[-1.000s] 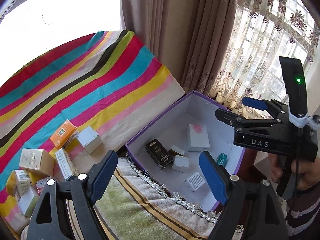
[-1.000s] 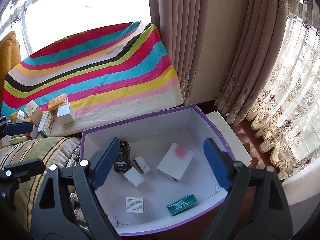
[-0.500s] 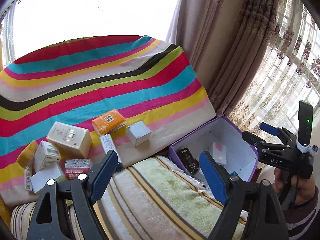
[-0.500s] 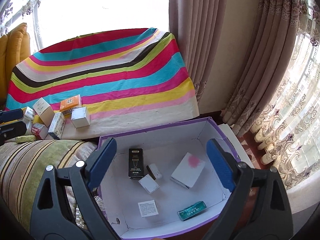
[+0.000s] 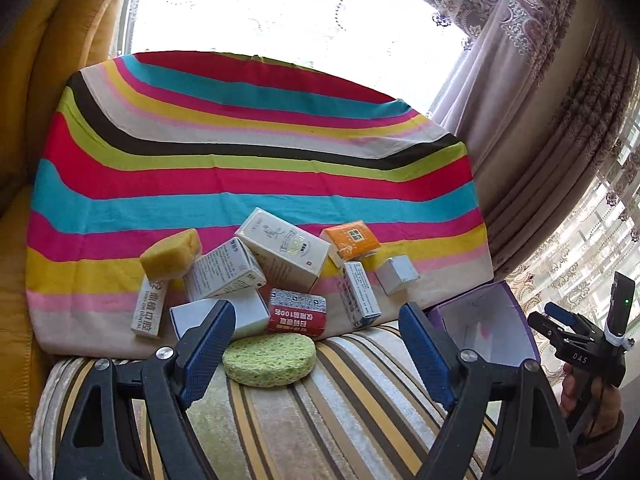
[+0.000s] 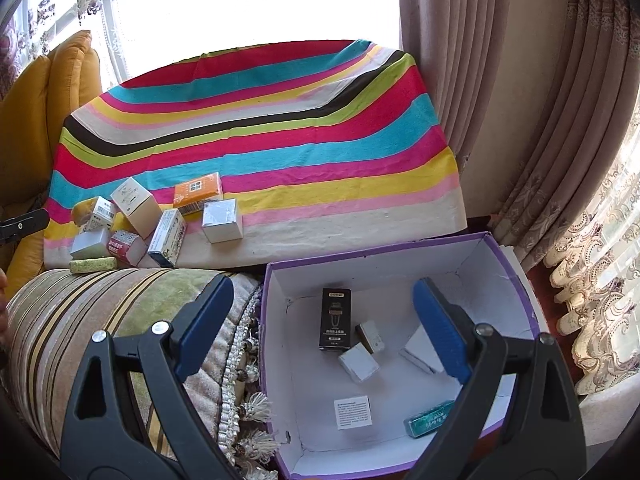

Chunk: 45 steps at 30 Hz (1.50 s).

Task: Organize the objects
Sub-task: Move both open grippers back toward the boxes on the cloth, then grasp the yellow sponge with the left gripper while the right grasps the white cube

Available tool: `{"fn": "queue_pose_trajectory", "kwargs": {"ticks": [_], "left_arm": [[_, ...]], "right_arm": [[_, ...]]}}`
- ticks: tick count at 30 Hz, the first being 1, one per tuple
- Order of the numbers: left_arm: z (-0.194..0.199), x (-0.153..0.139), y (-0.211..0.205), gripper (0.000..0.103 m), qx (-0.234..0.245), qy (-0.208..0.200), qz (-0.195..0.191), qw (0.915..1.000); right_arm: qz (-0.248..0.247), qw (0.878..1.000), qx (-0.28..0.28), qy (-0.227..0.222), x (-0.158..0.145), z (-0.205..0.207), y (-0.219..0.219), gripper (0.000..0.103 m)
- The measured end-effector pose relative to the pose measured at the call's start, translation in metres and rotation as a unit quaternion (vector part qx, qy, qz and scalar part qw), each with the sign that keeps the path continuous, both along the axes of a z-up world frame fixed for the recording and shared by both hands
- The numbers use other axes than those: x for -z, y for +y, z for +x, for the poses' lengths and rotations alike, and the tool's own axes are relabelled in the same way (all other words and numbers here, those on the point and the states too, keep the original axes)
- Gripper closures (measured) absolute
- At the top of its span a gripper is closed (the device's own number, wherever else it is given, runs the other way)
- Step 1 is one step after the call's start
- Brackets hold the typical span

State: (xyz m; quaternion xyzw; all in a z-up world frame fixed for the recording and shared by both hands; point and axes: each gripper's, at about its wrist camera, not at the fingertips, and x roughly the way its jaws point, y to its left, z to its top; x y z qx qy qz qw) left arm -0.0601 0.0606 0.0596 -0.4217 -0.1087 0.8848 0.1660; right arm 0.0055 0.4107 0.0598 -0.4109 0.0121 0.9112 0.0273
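Observation:
A pile of small boxes lies on the striped cloth (image 5: pixel 256 168): a red box (image 5: pixel 297 316), an orange box (image 5: pixel 351 239), a cream box (image 5: pixel 286 252), a small white box (image 5: pixel 397 274), a yellow sponge (image 5: pixel 171 254). A round green sponge (image 5: pixel 270 359) lies on the cushion edge. My left gripper (image 5: pixel 316 348) is open and empty, just above the green sponge. My right gripper (image 6: pixel 324 332) is open and empty over the purple box (image 6: pixel 516 280), which holds a black box (image 6: pixel 335 318), a green packet (image 6: pixel 428 424) and white boxes.
A striped cushion (image 5: pixel 320 420) lies under the left gripper. A yellow sofa back (image 5: pixel 60 60) stands at the left. Curtains (image 6: pixel 520 80) hang at the right. The right gripper also shows in the left wrist view (image 5: pixel 560 322), beside the purple box (image 5: pixel 480 320).
My left gripper has swung left, away from the purple box, and now faces the pile of boxes and the green sponge. My right gripper has drifted slightly left over the purple box.

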Motion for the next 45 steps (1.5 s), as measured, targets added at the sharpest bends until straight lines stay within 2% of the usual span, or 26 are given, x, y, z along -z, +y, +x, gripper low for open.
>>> {"fn": "queue_pose_trajectory", "kwargs": {"ticks": [8,15,31,39,45], "left_arm": [[-0.018,0.004,-0.043,0.018,-0.055,-0.012,0.007,0.9984],[-0.042,0.014,-0.071,0.018,-0.094,-0.037,-0.001,0.9949],[-0.108,0.049,-0.089,0.018,-0.120,-0.102,-0.012,0.9875],[-0.122,0.072,-0.086,0.018,-0.118,-0.119,-0.017,0.9857],[-0.129,0.083,-0.082,0.018,-0.112,-0.121,-0.036,0.9856]], "right_arm": [[-0.023,0.999,-0.021,-0.020,0.007,-0.023,-0.016,0.010],[-0.032,0.998,-0.046,-0.038,0.016,-0.052,-0.033,0.010],[-0.010,0.992,-0.099,-0.076,0.043,-0.118,-0.078,0.010],[-0.007,0.989,-0.119,-0.091,0.063,-0.142,-0.097,0.010],[-0.008,0.986,-0.126,-0.106,0.078,-0.157,-0.104,0.010]]}}
